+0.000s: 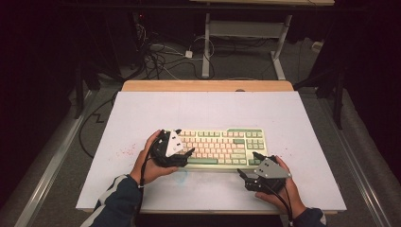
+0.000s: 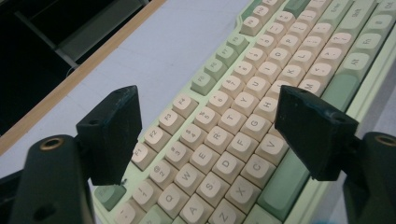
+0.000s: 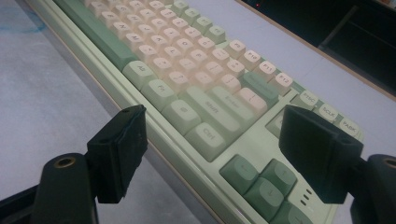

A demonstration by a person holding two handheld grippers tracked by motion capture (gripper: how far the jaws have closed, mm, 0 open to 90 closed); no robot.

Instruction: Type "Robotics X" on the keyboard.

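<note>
The keyboard [image 1: 222, 147] is lying flat and square to the edges of the white board [image 1: 142, 113], a little nearer its front edge than its back, with cream letter keys and green outer keys. The left gripper [image 1: 188, 153] is hovering over the keyboard's left end, its jaws standing wide apart and released above the letter rows with nothing between them. The right gripper [image 1: 249, 163] is sitting at the keyboard's front right corner, jaws likewise spread and gripping nothing.
</note>
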